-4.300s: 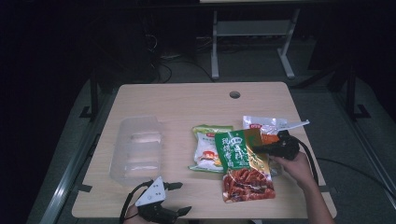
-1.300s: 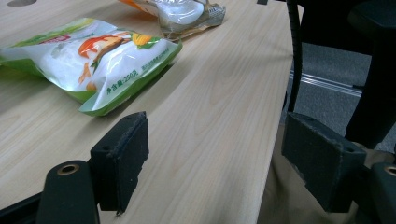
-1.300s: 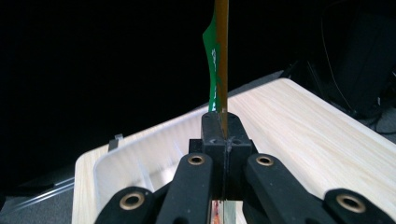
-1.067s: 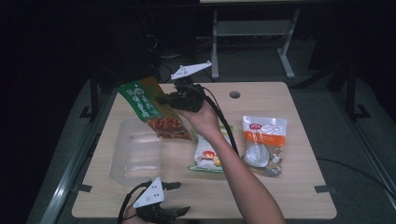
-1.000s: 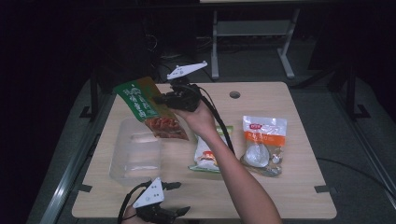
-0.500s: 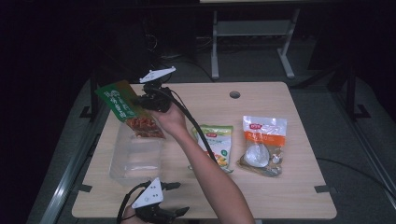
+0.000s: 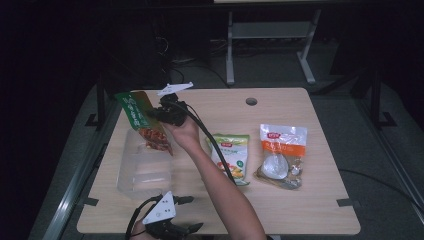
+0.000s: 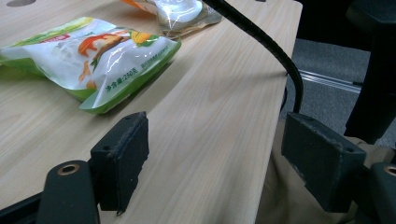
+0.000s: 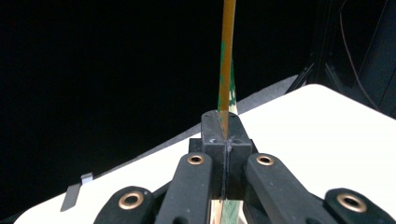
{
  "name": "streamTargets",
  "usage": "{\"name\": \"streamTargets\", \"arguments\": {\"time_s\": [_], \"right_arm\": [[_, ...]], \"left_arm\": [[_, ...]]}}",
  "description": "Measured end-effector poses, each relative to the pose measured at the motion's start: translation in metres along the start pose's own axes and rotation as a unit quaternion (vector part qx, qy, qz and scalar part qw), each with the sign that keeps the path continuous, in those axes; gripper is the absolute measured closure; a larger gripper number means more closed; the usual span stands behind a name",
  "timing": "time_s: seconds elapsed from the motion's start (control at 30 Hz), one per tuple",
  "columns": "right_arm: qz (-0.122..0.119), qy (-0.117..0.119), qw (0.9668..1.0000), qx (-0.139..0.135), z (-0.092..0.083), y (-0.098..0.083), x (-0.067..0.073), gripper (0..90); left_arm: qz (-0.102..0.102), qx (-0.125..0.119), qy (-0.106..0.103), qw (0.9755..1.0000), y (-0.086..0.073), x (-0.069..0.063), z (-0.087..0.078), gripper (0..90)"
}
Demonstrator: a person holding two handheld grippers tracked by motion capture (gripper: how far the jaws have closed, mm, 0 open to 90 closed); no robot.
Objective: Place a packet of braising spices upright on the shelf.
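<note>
Your high camera sits above your near edge of the desk (image 7: 300, 210), looking forward and down, far enough to take in all four edges and the floor beyond. Your left gripper camera rides low at the near edge, close to the wood, looking across it between its own jaws; it shares the green pack (image 8: 93, 56) (image 7: 231, 157) with the high view. Your right gripper camera looks along its closed jaws, past a desk corner (image 9: 322, 121), into the dark.

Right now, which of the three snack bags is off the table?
The green-topped bag with red contents, pinched in the right tool above the clear tray. The green-white bag and orange-white bag lie flat.
</note>
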State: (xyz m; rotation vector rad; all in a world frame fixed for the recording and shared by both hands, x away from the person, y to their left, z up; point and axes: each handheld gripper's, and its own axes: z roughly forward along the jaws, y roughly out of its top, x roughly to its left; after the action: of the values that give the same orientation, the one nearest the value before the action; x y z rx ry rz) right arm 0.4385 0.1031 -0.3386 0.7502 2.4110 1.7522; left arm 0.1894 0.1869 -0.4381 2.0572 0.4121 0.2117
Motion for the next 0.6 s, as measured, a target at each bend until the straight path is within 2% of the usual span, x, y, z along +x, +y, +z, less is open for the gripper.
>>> {"name": "streamTargets", "arguments": {"time_s": [0.1, 0.17, 0.33, 0.6], "right_arm": [[-0.008, -0.003, 0.9998, 0.017, -0.002, -0.003, -0.002, 89.6], [-0.003, -0.001, 0.9997, 0.023, -0.005, -0.005, -0.005, 89.6], [-0.021, -0.013, 0.9988, 0.043, -0.009, -0.006, -0.006, 89.6], [-0.025, -0.007, 0.9969, 0.075, -0.013, -0.009, -0.009, 89.9]], "left_arm": [[-0.001, 0.0, 0.001, 1.0, 0.0, 0.0, 0.0, 22.9], [0.0, 0.001, 0.001, 1.0, 0.0, 0.001, 0.0, 22.9], [-0.001, -0.002, 0.003, 1.0, 0.0, 0.001, -0.001, 22.9], [-0.002, -0.002, 0.004, 1.0, 0.0, 0.001, -0.001, 22.9]]}}
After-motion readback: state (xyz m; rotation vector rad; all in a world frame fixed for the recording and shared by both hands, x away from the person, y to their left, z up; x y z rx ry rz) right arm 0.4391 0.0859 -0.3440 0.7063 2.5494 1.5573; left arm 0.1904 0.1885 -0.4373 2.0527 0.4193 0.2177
